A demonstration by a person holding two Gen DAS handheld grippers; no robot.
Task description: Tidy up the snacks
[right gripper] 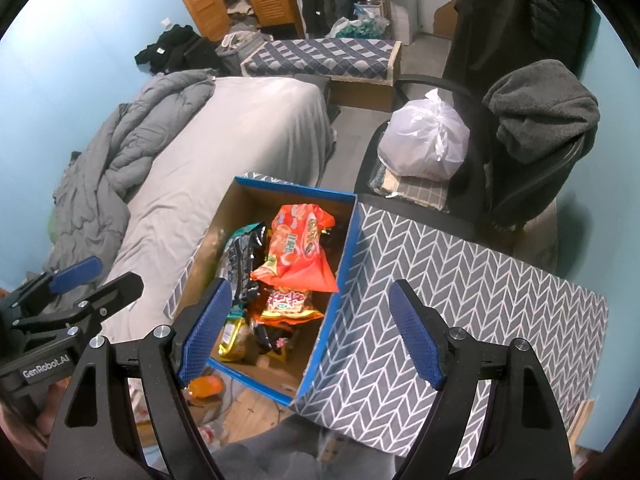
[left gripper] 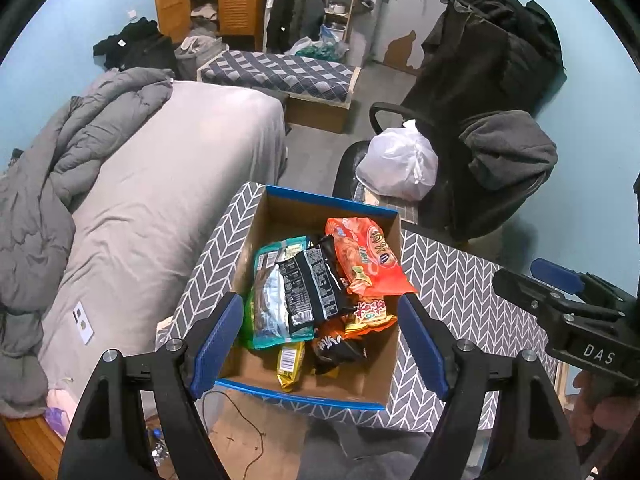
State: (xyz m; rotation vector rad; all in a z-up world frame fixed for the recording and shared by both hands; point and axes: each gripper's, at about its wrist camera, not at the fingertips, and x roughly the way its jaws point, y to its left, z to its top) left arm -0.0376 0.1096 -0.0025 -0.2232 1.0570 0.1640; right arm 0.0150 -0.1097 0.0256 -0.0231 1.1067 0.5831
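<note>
Snacks: I count a loose heap inside the cardboard box (left gripper: 308, 216); orange bag (left gripper: 368, 256) leans at the far right, black bag (left gripper: 316, 284) lies over a teal-edged bag (left gripper: 266, 308), a yellow packet (left gripper: 291, 364) sits nearest me.
Box: it rests on the left end of the herringbone-covered table (right gripper: 460, 280), its left wall close to the table edge, bed (left gripper: 168, 184) beyond.
Left gripper (left gripper: 320, 344): released, jaws spread wide, holding nothing, poised above the near half of the heap.
Right gripper (right gripper: 308, 332): released too, empty, hanging over the box's right wall and bare table.
Risk, overlap: the bags lie across one another; I judge that lifting a lower one would drag its neighbours out.
Risk, grip: glossy, air-filled film may slip from the pads or get crushed if I clench hard.
Risk, box: a nudge leftward could tip it off the table.
Risk, grippers: they sit near each other; crossing over the box could make them collide.
</note>
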